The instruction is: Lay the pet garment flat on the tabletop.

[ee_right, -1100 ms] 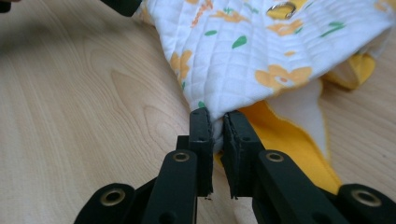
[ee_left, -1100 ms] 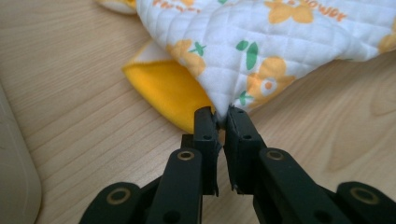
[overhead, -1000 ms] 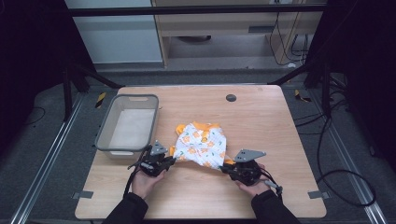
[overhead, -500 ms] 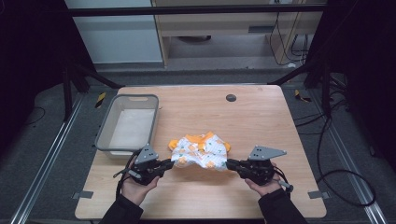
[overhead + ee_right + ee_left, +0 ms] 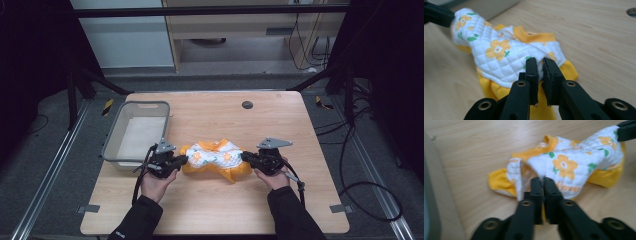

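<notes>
A small quilted white garment (image 5: 212, 157) with orange flowers and yellow trim lies bunched in a band on the wooden table (image 5: 210, 110). My left gripper (image 5: 184, 160) is shut on its left end, and my right gripper (image 5: 244, 156) is shut on its right end. In the left gripper view the jaws (image 5: 543, 181) pinch a white fold of the garment (image 5: 574, 162) and have just closed tighter on it. The right gripper (image 5: 626, 130) shows at that view's top right. In the right gripper view the jaws (image 5: 540, 61) clamp the garment's (image 5: 499, 55) quilted edge, and the left gripper (image 5: 436, 15) holds the far end.
A grey plastic tray (image 5: 142, 104) stands at the table's left, just beyond my left hand, its wall (image 5: 430, 195) close to the left gripper. A round cable hole (image 5: 247, 105) sits near the far edge. Bare wood lies in front of and to the right of the garment.
The garment went from spread flat to a bunched band held between the two grippers. The hands spread apart, dipped toward the person, then moved away from the person again.
</notes>
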Motion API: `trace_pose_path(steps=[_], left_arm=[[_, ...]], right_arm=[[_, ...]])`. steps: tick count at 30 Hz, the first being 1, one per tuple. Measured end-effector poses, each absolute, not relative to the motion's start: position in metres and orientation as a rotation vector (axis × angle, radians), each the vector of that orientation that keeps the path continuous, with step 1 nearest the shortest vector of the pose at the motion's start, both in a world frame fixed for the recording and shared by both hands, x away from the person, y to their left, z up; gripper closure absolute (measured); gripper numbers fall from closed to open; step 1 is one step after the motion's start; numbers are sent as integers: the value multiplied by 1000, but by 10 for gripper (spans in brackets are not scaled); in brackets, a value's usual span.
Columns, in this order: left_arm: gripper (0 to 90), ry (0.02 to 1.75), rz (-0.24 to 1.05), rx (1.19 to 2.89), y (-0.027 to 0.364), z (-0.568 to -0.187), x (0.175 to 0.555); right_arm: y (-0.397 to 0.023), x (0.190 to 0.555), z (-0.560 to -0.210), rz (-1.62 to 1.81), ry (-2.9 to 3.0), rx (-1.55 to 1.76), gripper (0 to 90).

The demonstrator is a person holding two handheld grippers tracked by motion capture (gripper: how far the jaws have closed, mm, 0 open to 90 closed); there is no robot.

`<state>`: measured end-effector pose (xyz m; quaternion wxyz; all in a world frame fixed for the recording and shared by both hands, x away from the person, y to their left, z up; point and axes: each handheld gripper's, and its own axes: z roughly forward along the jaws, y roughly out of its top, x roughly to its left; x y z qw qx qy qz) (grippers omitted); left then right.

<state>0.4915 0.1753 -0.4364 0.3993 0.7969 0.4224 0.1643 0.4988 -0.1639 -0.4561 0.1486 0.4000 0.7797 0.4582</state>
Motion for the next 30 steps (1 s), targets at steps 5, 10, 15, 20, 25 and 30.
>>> trace_pose_path(steps=[5,10,15,20,25,30], left_arm=[[834,1129,385,1974,180,-452,510],[794,1113,404,1976,181,-454,505],[642,1081,451,1981,184,-445,492],[531,1035,485,1994,193,-436,476],[478,980,499,2018,199,-435,454],[433,974,507,2066,199,-451,445]], right_arm=[[-159,510,-469,1257,2218,1193,806],[-155,511,-473,1213,2220,1173,744],[-160,506,-466,1218,2208,1150,653],[-171,490,-449,1268,2176,1107,572],[-186,471,-443,1289,2167,1087,511],[-194,458,-456,1255,2198,1096,475]])
